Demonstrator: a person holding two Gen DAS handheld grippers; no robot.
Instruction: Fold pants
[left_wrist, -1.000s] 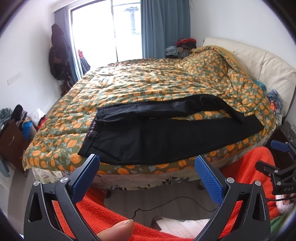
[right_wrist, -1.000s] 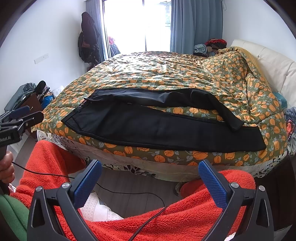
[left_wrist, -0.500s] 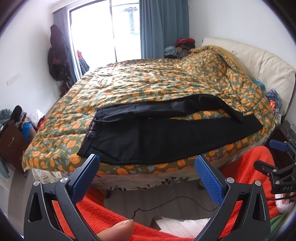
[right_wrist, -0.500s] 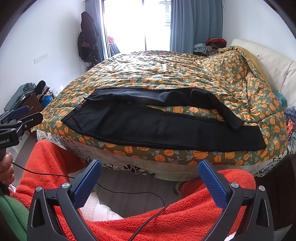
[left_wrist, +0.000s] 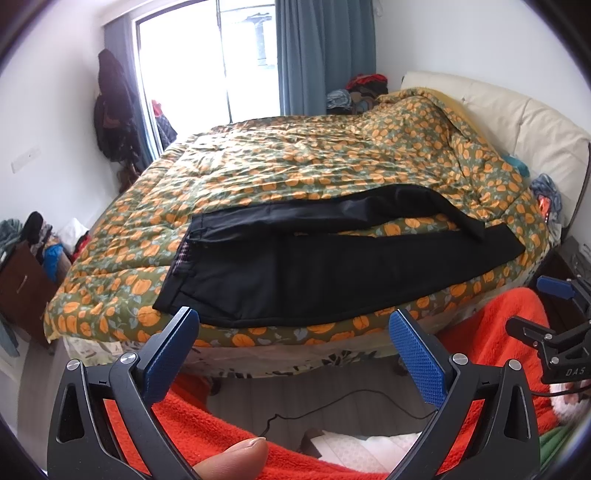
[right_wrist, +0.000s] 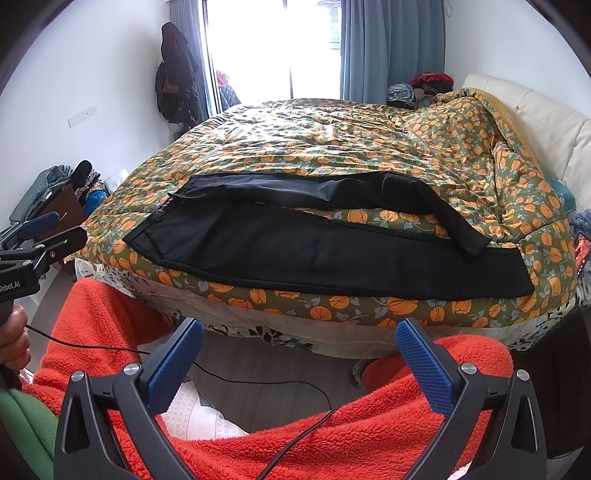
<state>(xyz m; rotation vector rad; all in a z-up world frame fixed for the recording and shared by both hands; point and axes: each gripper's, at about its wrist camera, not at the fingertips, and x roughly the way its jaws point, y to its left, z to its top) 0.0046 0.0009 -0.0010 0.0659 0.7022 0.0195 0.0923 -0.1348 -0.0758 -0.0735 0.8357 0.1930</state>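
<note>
- Daylight floods through the window (left_wrist: 207, 62), blown out to white glare.
- The black pants (right_wrist: 295, 240) lose their detail in shadow.
- Both views bend strongly at the rims, with dark vignetted corners.
- Focus is sharp throughout.

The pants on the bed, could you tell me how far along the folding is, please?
Done: the black pants are laid out flat along the near edge of the quilt, legs apart, the far leg's cuff crossing the near one. In hand: nothing; the left gripper and right gripper are open, short of the bed. Left: every fold.
</note>
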